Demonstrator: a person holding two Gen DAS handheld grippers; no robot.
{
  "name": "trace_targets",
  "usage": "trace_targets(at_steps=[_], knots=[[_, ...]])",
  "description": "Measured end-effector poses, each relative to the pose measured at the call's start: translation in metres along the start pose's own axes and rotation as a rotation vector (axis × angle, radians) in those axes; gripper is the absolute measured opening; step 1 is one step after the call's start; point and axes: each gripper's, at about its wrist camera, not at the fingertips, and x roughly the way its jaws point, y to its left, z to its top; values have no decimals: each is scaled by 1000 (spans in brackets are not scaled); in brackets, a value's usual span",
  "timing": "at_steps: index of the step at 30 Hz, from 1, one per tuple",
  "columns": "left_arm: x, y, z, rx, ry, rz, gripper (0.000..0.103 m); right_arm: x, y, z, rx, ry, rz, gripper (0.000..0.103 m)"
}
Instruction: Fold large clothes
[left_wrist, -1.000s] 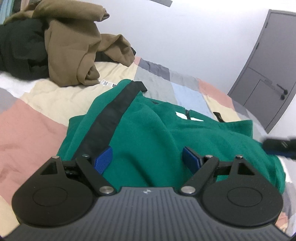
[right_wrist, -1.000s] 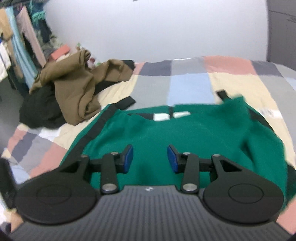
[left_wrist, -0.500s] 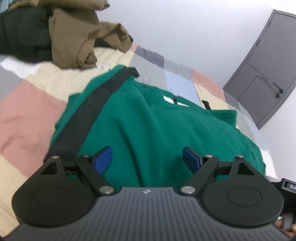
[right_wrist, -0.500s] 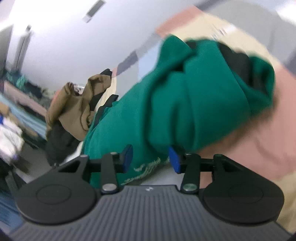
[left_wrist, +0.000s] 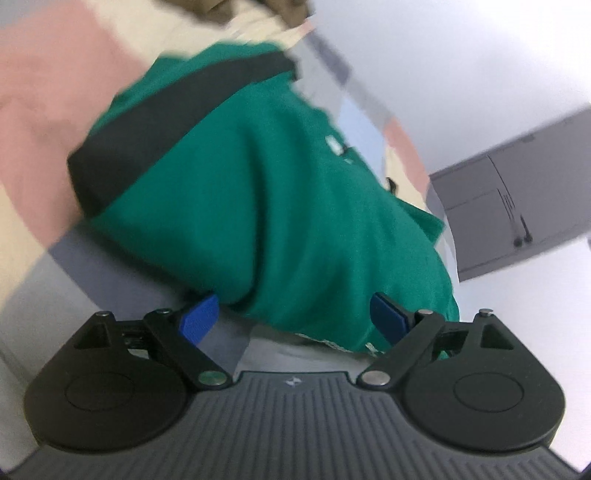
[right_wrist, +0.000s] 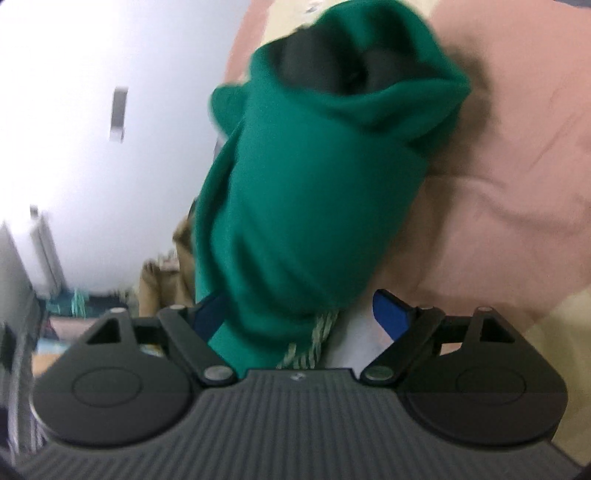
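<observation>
A green fleece garment (left_wrist: 266, 192) with a black stripe (left_wrist: 159, 122) lies folded on the patchwork bedspread (left_wrist: 40, 103). My left gripper (left_wrist: 291, 317) is open, its blue pads at the garment's near edge, one on each side of the fold. In the right wrist view the same garment (right_wrist: 314, 206) runs away from me with a dark lining showing at its far end. My right gripper (right_wrist: 303, 314) is open around the near end of the garment, with the left pad partly hidden behind the cloth.
A grey door (left_wrist: 517, 206) stands at the right beyond the bed. Brown clothes (right_wrist: 162, 284) lie further back on the bed. The pink and cream bedspread (right_wrist: 517, 206) extends to the right of the garment.
Both grippers have dropped low and tilted at the garment's near edge. My right gripper has opened wider around the cloth. Both views are motion blurred.
</observation>
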Motion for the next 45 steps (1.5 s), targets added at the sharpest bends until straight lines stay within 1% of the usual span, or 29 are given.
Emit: trace_targets(at_steps=[3, 6, 7, 9, 11, 13, 15, 16, 18, 20, 21, 22, 23, 24, 25, 26, 27, 28, 29, 31, 34, 36, 38, 40, 42, 43, 45], knots=[[14, 19, 6, -105, 29, -40, 92, 5, -10, 8, 76, -33, 7, 88], [20, 43, 11, -252, 7, -71, 92, 10, -10, 9, 87, -37, 20, 88], [22, 52, 13, -311, 1, -106, 92, 10, -11, 9, 97, -39, 28, 88], [22, 62, 13, -387, -20, -154, 92, 5, -14, 10, 134, -55, 50, 88], [20, 69, 13, -440, -48, -185, 90, -6, -20, 13, 157, -101, 62, 88], [18, 75, 15, -470, -100, -205, 90, -16, -23, 17, 144, -176, 45, 88], [19, 79, 19, -500, -136, -201, 87, -17, -25, 28, 115, -201, 8, 88], [22, 81, 22, -507, -139, -184, 83, -14, -28, 31, 126, -195, 16, 88], [26, 79, 26, -485, -139, -148, 77, -2, -28, 34, 134, -153, 34, 88], [27, 73, 26, -437, -151, -117, 66, 8, -25, 35, 108, -124, 56, 87], [25, 69, 26, -416, -156, -100, 62, 14, -22, 34, 86, -107, 62, 87], [22, 67, 25, -400, -160, -88, 54, 19, -18, 33, 58, -88, 60, 86], [18, 66, 25, -390, -168, -83, 45, 22, -13, 33, 18, -80, 45, 79], [14, 64, 25, -387, -176, -89, 41, 22, -8, 33, -23, -95, 23, 73], [8, 67, 26, -380, -180, -94, 35, 19, -2, 32, -65, -112, 20, 58], [2, 65, 25, -361, -189, -97, 30, 15, 2, 32, -92, -125, 20, 50], [-1, 62, 26, -346, -197, -102, 29, 10, 5, 32, -110, -135, 18, 39], [-8, 58, 24, -325, -210, -115, 27, 7, 6, 32, -116, -138, 20, 32], [-13, 53, 22, -300, -216, -122, 26, 3, 9, 30, -132, -146, 19, 29], [-28, 44, 15, -258, -217, -122, 26, -7, 17, 24, -201, -170, 3, 27], [-56, 37, 7, -229, -217, -137, 26, -27, 26, 18, -244, -175, 0, 27], [-75, 32, 4, -209, -209, -142, 26, -45, 31, 14, -256, -164, 16, 27], [-94, 27, -4, -179, -189, -127, 26, -64, 35, 8, -251, -144, 19, 27], [-112, 24, -16, -176, -171, -108, 26, -87, 39, -2, -274, -123, 23, 27], [-118, 21, -16, -169, -151, -92, 26, -103, 45, -7, -299, -110, 24, 27], [-120, 22, -18, -169, -144, -88, 27, -113, 42, -15, -307, -105, 14, 27], [-122, 26, -21, -172, -130, -77, 28, -119, 41, -20, -321, -90, -22, 27]])
